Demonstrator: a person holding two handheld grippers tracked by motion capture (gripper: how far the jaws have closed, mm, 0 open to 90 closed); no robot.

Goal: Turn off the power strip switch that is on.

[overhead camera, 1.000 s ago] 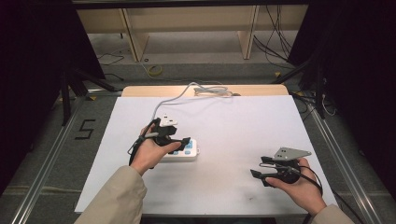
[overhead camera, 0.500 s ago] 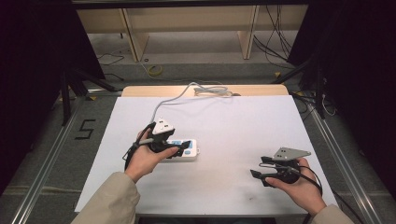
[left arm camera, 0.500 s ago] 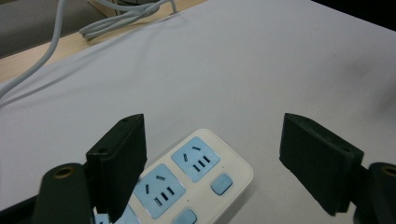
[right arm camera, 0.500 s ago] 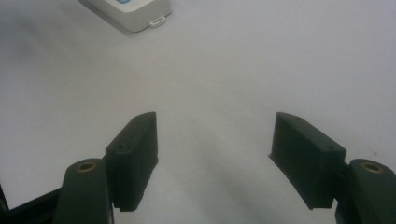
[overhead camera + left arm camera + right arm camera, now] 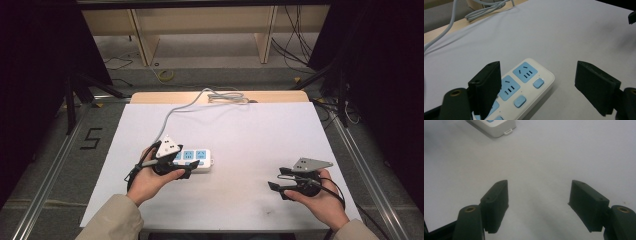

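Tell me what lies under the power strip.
The power strip lies flat on the white table cover; the cover directly beneath it is hidden. The left gripper hovers open over its near end, covering part of that end in the high view.

White sheet [image 5: 250,130] over a wooden tabletop [image 5: 150,97] (bare at the far edge). On the grey floor at left, a black mark "5" [image 5: 91,138] beside a metal rail [image 5: 50,170]. Beyond the table, a yellow cord loop [image 5: 166,75], pale wooden frame legs [image 5: 265,35], dark cables [image 5: 295,30] at right.
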